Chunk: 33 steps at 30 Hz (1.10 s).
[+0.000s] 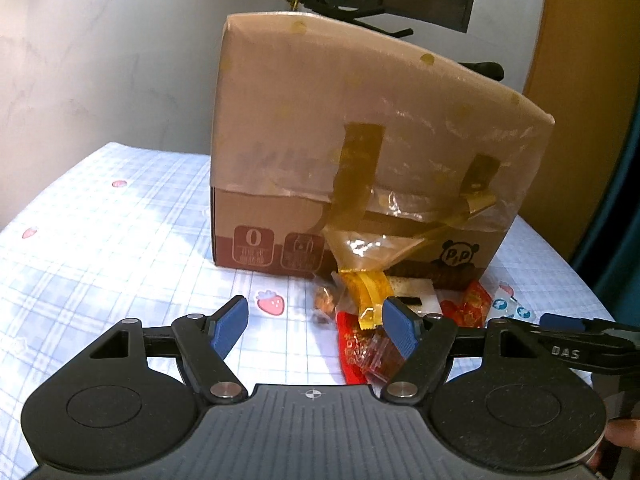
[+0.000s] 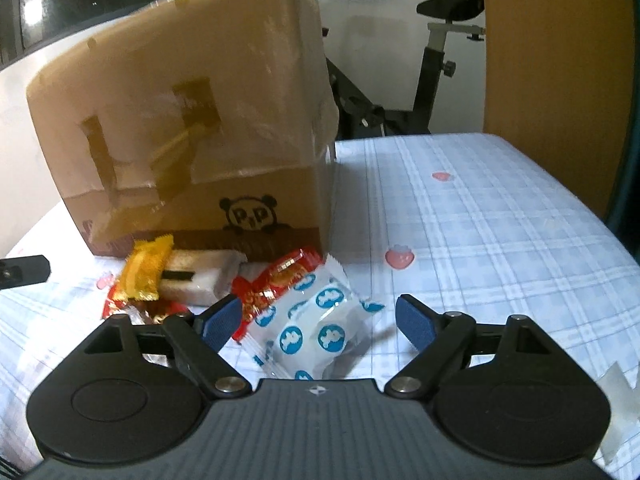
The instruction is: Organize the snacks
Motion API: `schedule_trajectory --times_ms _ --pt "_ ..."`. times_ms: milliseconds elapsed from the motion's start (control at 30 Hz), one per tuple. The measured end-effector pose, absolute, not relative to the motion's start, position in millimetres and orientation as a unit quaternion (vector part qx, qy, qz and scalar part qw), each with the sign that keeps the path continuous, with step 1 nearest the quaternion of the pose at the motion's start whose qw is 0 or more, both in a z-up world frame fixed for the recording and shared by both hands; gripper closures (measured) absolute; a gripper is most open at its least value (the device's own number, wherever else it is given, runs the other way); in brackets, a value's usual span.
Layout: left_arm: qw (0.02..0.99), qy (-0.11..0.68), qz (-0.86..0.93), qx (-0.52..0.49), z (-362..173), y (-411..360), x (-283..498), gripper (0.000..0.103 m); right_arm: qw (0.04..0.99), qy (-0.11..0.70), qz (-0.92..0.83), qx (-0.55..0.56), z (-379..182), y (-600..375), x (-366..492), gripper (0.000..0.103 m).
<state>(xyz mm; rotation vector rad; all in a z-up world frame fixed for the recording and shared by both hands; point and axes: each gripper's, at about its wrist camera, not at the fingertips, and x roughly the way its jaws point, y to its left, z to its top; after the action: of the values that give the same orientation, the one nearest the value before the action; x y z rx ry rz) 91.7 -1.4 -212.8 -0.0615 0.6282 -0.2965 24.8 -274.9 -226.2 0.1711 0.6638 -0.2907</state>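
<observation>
Left gripper (image 1: 316, 330): jaws apart, nothing between the pads; bare checked tablecloth (image 1: 120, 240) shows in the gap. The snack pile lies ahead and to its right; a red packet (image 1: 352, 354) touches or passes behind its right finger, which of the two cannot be told.

Cardboard box (image 2: 180, 120): upright at the far side of the table, wrapped in clear film and brown tape, panda mark low on the near face. Its top is not visible, so whether it is open is unknown.

Snack pile, at the foot of the box, left to right in the right wrist view: yellow packet (image 2: 146, 274) lying on a pale block-shaped pack (image 2: 208, 278); red printed packet (image 2: 280, 276); white packet with blue rounds (image 2: 316, 328).

Right gripper (image 2: 318, 322): jaws apart, pads clear of everything. The white packet sits between the fingers, nearer the left one, long axis running from near left to far right, slanted across the gap. This gripper is judged the nearer tool for that packet; the grip likely needs a small turn to square up with it.

Hard to make out: the small clear-wrapped sweets (image 1: 326, 300) at the pile's left, and the lower end of the white packet, hidden by the gripper body.
</observation>
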Motion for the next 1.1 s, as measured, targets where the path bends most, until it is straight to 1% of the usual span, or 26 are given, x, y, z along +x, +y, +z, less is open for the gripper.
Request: schedule_trajectory --times_ms 67,100,167,233,267,333,367,500,800,833,900,1067,1100 --pt "0.939 0.311 -0.147 -0.03 -215 -3 92 0.027 0.929 0.329 -0.149 0.079 -232 -276 28 0.025" --pt "0.938 0.312 -0.149 -0.029 -216 -4 91 0.027 0.929 0.329 -0.153 0.079 -235 -277 29 0.029" --pt "0.936 0.315 -0.157 -0.027 -219 -6 90 0.027 0.929 0.326 -0.152 0.085 -238 -278 29 0.03" --pt "0.931 0.323 -0.168 -0.026 -223 -10 88 0.027 0.932 0.32 -0.15 0.086 -238 -279 28 0.035" --pt "0.929 0.327 -0.174 -0.024 -225 -13 88 0.027 0.933 0.317 -0.147 0.086 -237 -278 27 0.039" --pt "0.923 0.336 -0.185 -0.015 -230 -20 86 0.027 0.934 0.315 -0.141 0.088 -238 -278 25 0.042" --pt "0.922 0.339 -0.188 -0.01 -232 -23 86 0.027 0.935 0.315 -0.138 0.09 -238 -277 24 0.046" --pt "0.918 0.345 -0.194 0.0 -236 -29 85 0.027 0.938 0.313 -0.127 0.083 -238 -272 22 0.047" --pt "0.914 0.36 -0.185 -0.014 -241 -23 91 0.028 0.939 0.309 -0.115 0.095 -239 -275 19 0.048" --pt "0.914 0.359 -0.187 -0.014 -241 -24 91 0.029 0.94 0.308 -0.113 0.095 -239 -275 19 0.048" --pt "0.914 0.358 -0.193 -0.015 -240 -25 90 0.035 0.94 0.308 -0.112 0.093 -239 -275 19 0.048" --pt "0.908 0.36 -0.214 -0.021 -241 -30 90 0.051 0.941 0.307 -0.11 0.09 -239 -273 20 0.048" --pt "0.906 0.362 -0.219 -0.024 -241 -30 90 0.053 0.941 0.307 -0.11 0.09 -239 -273 19 0.048"
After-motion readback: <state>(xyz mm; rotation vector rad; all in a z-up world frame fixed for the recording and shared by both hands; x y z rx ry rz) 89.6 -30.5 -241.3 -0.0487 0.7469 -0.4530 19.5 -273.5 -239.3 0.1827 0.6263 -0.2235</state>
